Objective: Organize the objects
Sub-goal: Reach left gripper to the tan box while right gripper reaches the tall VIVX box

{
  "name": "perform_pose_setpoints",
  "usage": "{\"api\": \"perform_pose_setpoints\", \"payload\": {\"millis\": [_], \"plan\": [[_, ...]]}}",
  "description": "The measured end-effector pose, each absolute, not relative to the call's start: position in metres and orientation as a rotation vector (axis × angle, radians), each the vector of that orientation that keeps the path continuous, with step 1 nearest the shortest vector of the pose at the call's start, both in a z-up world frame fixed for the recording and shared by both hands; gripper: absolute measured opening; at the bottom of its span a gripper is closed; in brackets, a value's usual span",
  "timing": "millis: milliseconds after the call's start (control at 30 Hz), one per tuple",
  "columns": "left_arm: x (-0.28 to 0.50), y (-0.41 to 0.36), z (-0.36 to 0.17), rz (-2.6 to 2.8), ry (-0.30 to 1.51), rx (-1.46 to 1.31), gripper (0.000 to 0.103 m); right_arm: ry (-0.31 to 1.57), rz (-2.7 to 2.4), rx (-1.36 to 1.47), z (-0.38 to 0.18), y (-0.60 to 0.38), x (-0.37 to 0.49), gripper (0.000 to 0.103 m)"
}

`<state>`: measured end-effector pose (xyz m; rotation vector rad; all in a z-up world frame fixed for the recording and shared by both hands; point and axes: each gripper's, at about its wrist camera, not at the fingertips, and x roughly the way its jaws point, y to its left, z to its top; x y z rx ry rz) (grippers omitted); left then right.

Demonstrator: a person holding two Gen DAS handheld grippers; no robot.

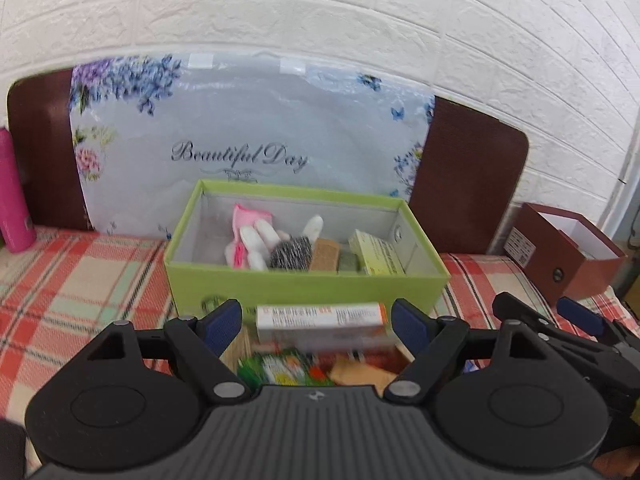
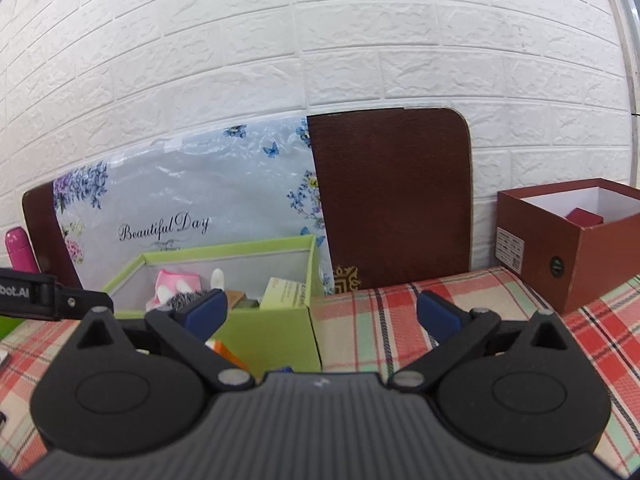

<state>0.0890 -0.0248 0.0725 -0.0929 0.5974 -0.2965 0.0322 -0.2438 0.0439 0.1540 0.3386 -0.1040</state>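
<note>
Carton (image 1: pixel 322 317), white with an orange end, lies between the blue pads of the left gripper (image 1: pixel 318 322), at twelve o'clock from its body. Its long axis runs across the jaw gap, from nine to three o'clock, with the orange end pointing toward three. The jaws stand wide, and blur hides whether the pads press on its ends, so a grip cannot be told. The green box (image 1: pixel 304 284) sits just beyond at twelve o'clock, already holding a glove, a scrubber and small packets. The right gripper (image 2: pixel 322 312) is fully spread and empty over the plaid cloth (image 2: pixel 380 320), with the green box at its ten o'clock. The left hand looks nearer the carton.
</note>
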Motion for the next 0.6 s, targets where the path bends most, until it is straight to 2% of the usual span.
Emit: {"api": "perform_pose_setpoints", "payload": {"millis": [100, 233, 433, 467, 500, 567, 600], "plan": [[0.07, -0.024, 0.052, -0.336, 0.63, -0.093, 0.085, 0.362, -0.088, 0.134, 0.027, -0.246, 0.009, 0.103], [0.047, -0.025, 0.018, -0.383, 0.688, -0.092, 0.085, 0.482, -0.046, 0.052, -0.009, -0.245, -0.012, 0.1], [0.042, -0.029, -0.005, -0.389, 0.771, -0.109, 0.085, 0.582, -0.014, 0.036, -0.038, -0.239, -0.024, 0.082], [0.044, -0.031, -0.003, -0.385, 0.771, -0.121, 0.085, 0.584, -0.009, 0.036, -0.039, -0.238, -0.022, 0.071], [0.046, -0.032, -0.002, -0.386, 0.768, -0.137, 0.085, 0.589, -0.009, 0.032, -0.04, -0.236, -0.02, 0.05], [0.053, -0.036, 0.0, -0.38, 0.766, -0.178, 0.085, 0.597, 0.01, 0.04, -0.039, -0.235, -0.02, 0.028], [0.057, -0.039, 0.0, -0.372, 0.768, -0.196, 0.085, 0.596, 0.01, 0.037, -0.038, -0.235, -0.021, 0.028]]}}
